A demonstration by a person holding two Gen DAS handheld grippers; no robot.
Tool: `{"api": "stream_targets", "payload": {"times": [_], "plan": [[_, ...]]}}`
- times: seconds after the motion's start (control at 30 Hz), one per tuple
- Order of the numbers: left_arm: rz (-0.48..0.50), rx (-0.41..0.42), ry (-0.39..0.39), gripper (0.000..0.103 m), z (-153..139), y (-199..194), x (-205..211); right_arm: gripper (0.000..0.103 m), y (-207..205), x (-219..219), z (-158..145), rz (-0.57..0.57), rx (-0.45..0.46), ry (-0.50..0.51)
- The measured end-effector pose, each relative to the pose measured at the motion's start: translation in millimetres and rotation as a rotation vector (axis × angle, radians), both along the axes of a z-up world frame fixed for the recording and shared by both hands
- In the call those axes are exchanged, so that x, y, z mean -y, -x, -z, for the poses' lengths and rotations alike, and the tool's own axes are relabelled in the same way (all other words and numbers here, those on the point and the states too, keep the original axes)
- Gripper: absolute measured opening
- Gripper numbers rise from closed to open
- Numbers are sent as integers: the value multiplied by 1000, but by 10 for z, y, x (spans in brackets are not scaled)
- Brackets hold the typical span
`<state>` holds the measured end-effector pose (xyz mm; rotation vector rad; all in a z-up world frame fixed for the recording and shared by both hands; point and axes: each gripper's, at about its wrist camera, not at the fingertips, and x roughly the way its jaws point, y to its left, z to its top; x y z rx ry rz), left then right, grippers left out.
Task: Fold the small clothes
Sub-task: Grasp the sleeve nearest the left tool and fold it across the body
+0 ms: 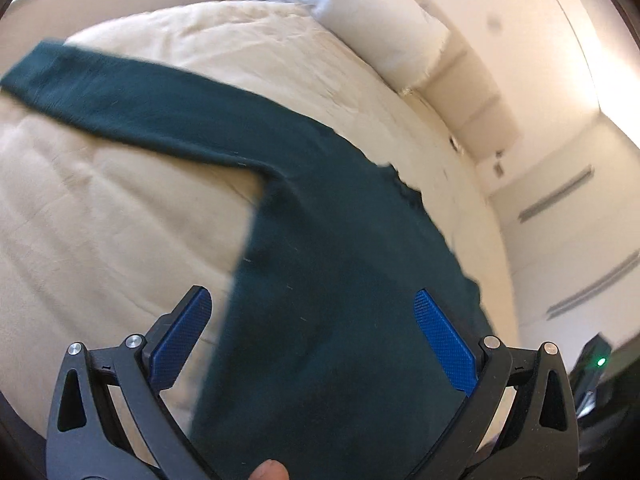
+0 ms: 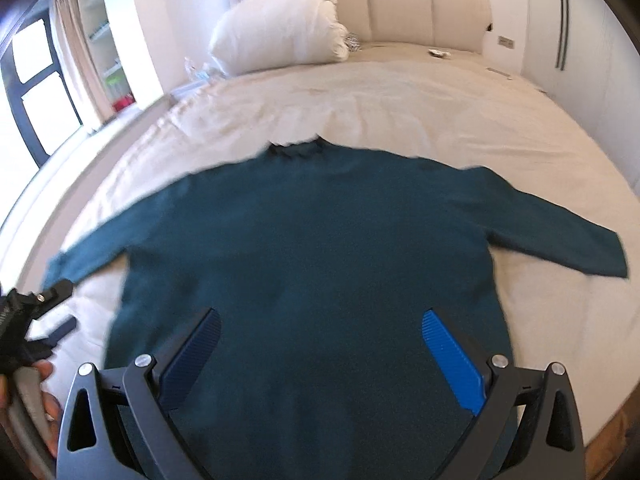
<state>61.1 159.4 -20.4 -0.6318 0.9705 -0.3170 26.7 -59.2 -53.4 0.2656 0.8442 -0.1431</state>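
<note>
A dark teal long-sleeved sweater (image 2: pixel 304 248) lies flat on the cream bed (image 2: pixel 400 108), collar toward the headboard, both sleeves spread out. In the left wrist view the sweater (image 1: pixel 328 280) runs from its body up to the left sleeve (image 1: pixel 100 92). My left gripper (image 1: pixel 312 304) is open and empty above the sweater's left side near the hem. My right gripper (image 2: pixel 320 324) is open and empty above the lower middle of the body. The left gripper also shows at the left edge of the right wrist view (image 2: pixel 36 312).
A white pillow (image 2: pixel 280 24) and padded headboard (image 2: pixel 400 4) stand at the far end of the bed. Small items (image 2: pixel 438 53) lie near the headboard. A window (image 2: pixel 36 80) and shelves are on the left, a wardrobe (image 2: pixel 580 32) on the right.
</note>
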Motion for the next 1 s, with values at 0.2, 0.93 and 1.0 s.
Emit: {"api": "stream_targets", "payload": {"times": [0.2,0.93,1.0], "plan": [[-242,-22,143,103,111,-198,-1087,103,-220,-108,-98,-63,24,-87],[-833,-66,503,80,1103,-1176,-2951,86,-675,-380,221,-132,-59,-186],[-852,-71,520,67,1169,-1260,-3014,85,-677,-351,222,-127,-57,-191]]}}
